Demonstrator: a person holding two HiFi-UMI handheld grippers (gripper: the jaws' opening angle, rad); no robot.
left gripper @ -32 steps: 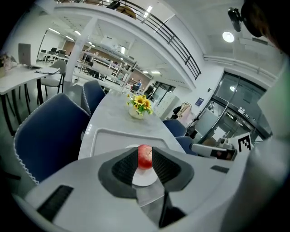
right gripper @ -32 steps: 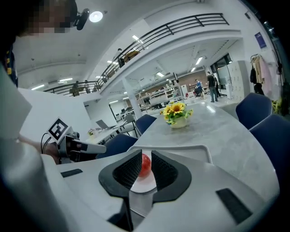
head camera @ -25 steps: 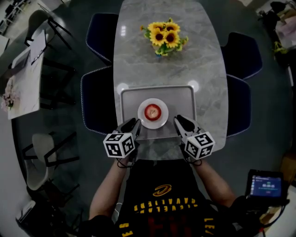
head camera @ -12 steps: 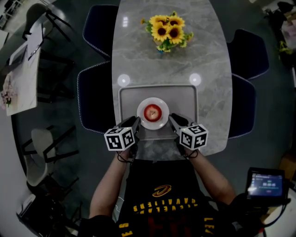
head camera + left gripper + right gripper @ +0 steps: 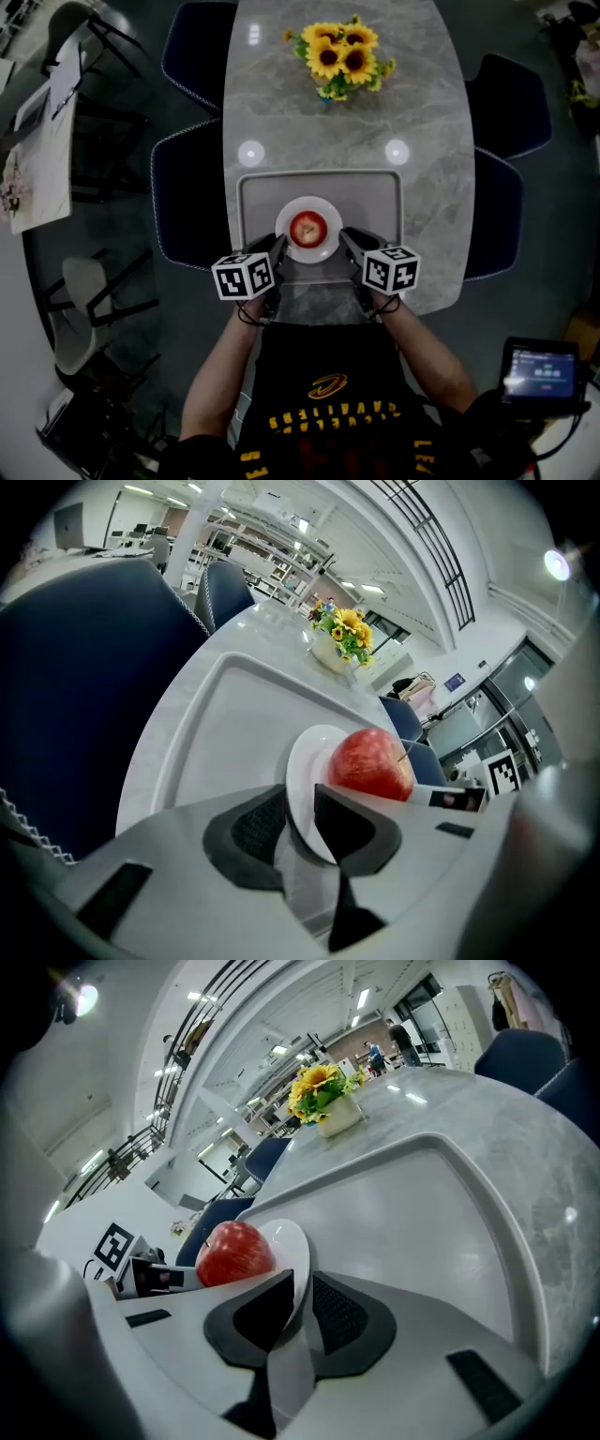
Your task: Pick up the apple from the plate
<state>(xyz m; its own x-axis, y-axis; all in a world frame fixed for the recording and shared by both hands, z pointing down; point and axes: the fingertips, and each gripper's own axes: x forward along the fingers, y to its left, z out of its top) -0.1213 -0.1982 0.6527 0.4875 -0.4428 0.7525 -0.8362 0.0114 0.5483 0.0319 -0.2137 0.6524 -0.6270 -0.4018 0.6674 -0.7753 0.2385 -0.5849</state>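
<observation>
Apple (image 5: pixel 308 227) is seen centred on the plate (image 5: pixel 308 203), flanked by left tool (image 5: pixel 277 244) and right tool (image 5: pixel 345 236), equally near, both unclenched and empty at its near rim.

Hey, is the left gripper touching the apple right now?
Apart. The head view shows bare white plate between the left gripper and the apple.

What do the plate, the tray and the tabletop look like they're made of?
Plate: glossy white, likely glazed ceramic; smooth, thin rim. Tray: matte pale grey, probably moulded plastic; rounded raised edge. Tabletop: grey veined stone or a stone look, polished, with two bright reflections.
</observation>
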